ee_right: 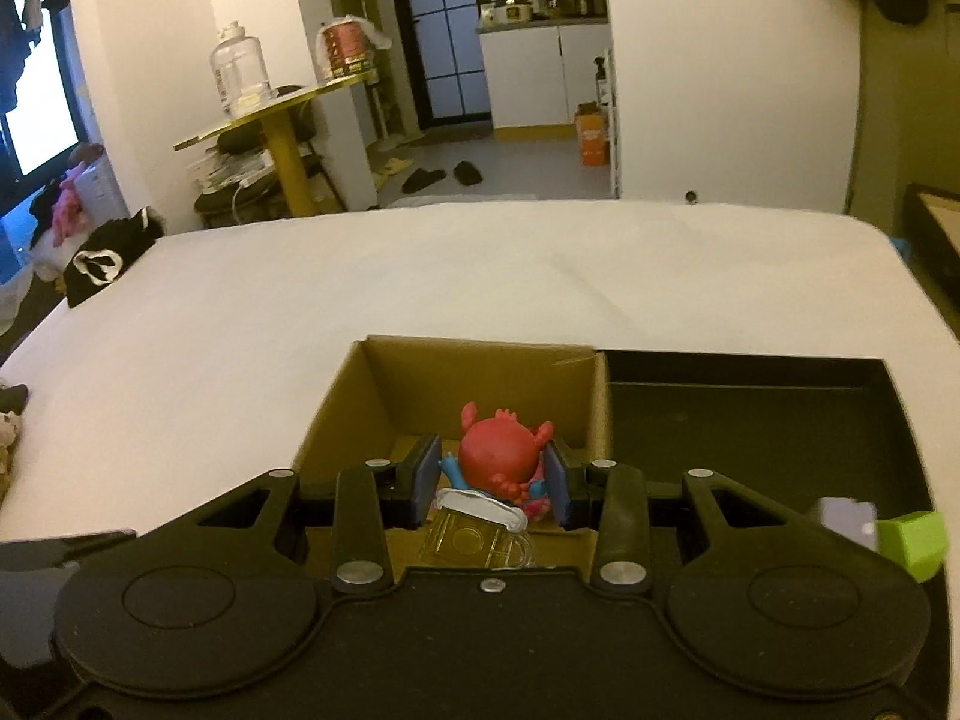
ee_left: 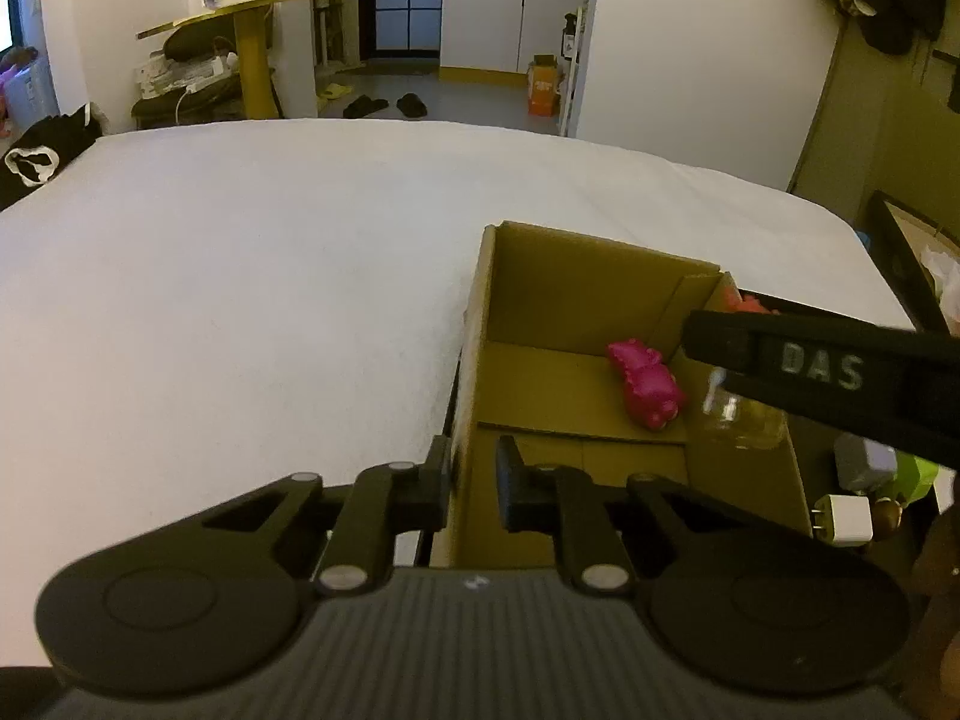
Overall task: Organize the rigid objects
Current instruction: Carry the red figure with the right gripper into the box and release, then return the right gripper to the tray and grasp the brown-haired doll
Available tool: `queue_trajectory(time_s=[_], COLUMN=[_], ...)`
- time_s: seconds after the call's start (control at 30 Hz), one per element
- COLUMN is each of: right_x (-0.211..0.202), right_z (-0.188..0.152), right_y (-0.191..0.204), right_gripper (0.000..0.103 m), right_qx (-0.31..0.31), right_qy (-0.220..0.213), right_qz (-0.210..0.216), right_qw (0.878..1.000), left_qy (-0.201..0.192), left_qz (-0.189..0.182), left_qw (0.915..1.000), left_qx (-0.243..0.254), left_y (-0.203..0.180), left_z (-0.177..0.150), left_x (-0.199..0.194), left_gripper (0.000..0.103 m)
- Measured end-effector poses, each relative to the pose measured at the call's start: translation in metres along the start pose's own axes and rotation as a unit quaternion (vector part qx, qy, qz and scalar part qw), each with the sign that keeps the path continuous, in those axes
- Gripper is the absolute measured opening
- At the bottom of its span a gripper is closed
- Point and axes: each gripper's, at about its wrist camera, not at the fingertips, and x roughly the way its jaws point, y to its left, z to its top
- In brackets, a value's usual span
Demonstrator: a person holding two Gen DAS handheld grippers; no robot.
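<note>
**Inspector:** On the white bedsheet sits your open cardboard box, with a black tray touching its right wall. Your right gripper hangs over the box, its pads clamped on either side of a red round toy.

**Operator:** And below it?

**Inspector:** A clear glass mug shows just under the toy; whether it rests on the box floor cannot be told. A pink toy lies on the box floor towards the far right corner.

**Operator:** My left side?

**Inspector:** Your left gripper has closed down onto the box's near left wall, one pad outside, one inside, nearly together. A green block and a grey block sit to the right, by the tray.
</note>
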Motion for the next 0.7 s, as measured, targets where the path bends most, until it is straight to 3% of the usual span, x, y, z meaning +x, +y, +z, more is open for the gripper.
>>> queue_trajectory(time_s=[0.13, 0.27, 0.7], right_x=[0.007, 0.005, -0.028], right_z=[0.003, 0.004, -0.012], right_y=[0.007, 0.013, -0.023], right_gripper=[0.038, 0.051, 0.052], right_qx=[0.005, -0.003, 0.025], right_qy=[0.008, 0.003, 0.010], right_qz=[0.011, 0.020, -0.012], right_qw=[1.000, 1.000, 1.000], left_qy=[0.000, 0.002, -0.005], left_qz=[-0.003, -0.004, 0.008], left_qw=[1.0000, 0.9999, 0.9999], left_qx=[-0.004, -0.012, -0.011], left_y=[0.004, 0.006, 0.002], left_z=[-0.001, 0.000, -0.001], left_x=[0.001, 0.002, -0.003], left_gripper=[0.009, 0.007, 0.007])
